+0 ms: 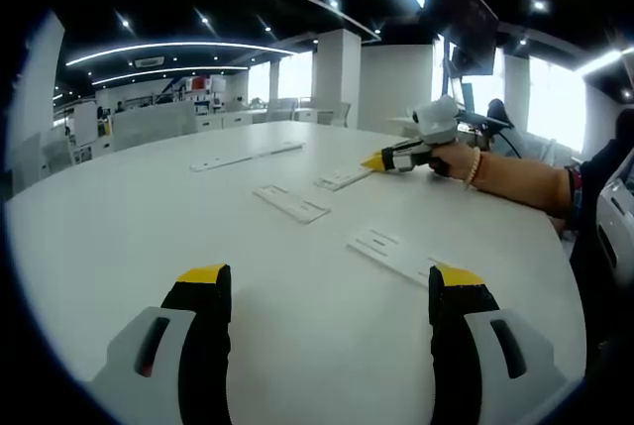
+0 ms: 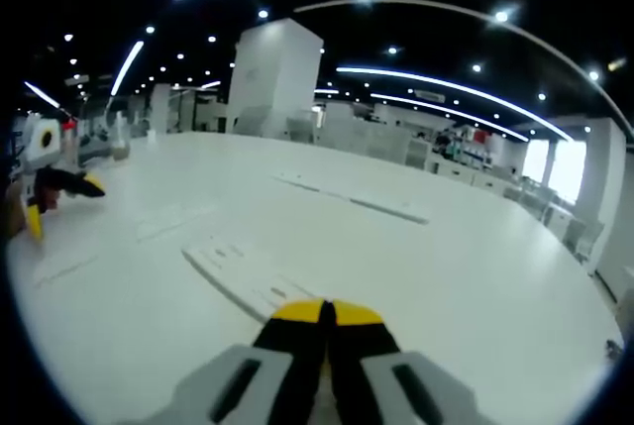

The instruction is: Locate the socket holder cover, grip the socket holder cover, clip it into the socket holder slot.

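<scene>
Left gripper view has the left gripper (image 1: 332,291) low over the white table (image 1: 119,237), its two yellow-tipped fingers (image 1: 203,274) standing wide apart with bare tabletop between them. Just ahead and to the right of those fingers lies a flat white plastic strip (image 1: 391,252) with dark print on it. Further out sits another white strip (image 1: 290,203), and beyond that a third (image 1: 342,178), where the right gripper (image 1: 374,160) comes in from the right, held in a person's hand (image 1: 454,159), its yellow tip touching or just above that far strip. A long narrow white strip (image 1: 246,156) lies well back on the table. Which of these is the cover and which the socket holder, the pictures don't settle.

Over in the right gripper view, the right gripper (image 2: 328,312) shows its fingers (image 2: 297,312) pressed together, yellow tips meeting. They sit at the near end of a white strip (image 2: 243,271) that runs away up and to the left; whether anything is pinched between them is hidden by the tips. Two long strips (image 2: 357,202) lie end to end further across the table. At the far left edge the left gripper (image 2: 61,197) appears, dark fingers spread, yellow tips showing.
</scene>
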A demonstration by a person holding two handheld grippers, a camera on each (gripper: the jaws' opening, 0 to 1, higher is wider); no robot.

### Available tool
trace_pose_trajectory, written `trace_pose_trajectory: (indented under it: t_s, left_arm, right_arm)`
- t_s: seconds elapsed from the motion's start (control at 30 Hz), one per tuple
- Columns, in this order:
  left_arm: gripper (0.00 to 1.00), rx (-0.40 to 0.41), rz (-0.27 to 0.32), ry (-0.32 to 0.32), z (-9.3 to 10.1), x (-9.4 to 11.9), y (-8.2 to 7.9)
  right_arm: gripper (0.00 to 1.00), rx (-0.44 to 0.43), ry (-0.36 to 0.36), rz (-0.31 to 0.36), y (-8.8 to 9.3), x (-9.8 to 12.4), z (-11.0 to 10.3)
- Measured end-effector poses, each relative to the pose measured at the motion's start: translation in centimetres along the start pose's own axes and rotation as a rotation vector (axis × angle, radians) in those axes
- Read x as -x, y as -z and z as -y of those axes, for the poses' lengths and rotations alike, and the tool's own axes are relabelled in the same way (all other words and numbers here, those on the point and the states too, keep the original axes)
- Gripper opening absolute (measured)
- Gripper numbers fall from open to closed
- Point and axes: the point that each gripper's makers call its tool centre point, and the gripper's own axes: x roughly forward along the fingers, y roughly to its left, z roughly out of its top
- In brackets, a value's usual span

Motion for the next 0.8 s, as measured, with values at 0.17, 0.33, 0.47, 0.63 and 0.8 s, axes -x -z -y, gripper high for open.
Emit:
trace_pose_trajectory:
  t_s: [0.17,0.33,0.47,0.63,0.8]
  left_arm:
    - [0.81,0.0,0.0,-0.001,0.02,0.02,0.03]
    - [0.81,0.0,0.0,-0.001,0.04,0.03,0.05]
    - [0.81,0.0,-0.001,0.0,0.01,0.05,0.08]
    - [0.81,0.0,-0.001,0.0,-0.06,0.1,0.05]
    - [0.81,-0.001,-0.001,-0.001,-0.12,0.13,0.04]
  right_arm:
    - [0.04,0.003,-0.002,0.002,-0.05,-0.04,-0.12]
    - [0.04,0.004,-0.003,0.002,-0.11,-0.1,-0.12]
    - [0.04,0.004,-0.005,0.003,-0.13,-0.1,-0.23]
    - [0.04,0.009,-0.008,0.004,-0.16,-0.09,-0.44]
    - [0.04,0.014,-0.01,0.004,-0.21,-0.14,-0.53]
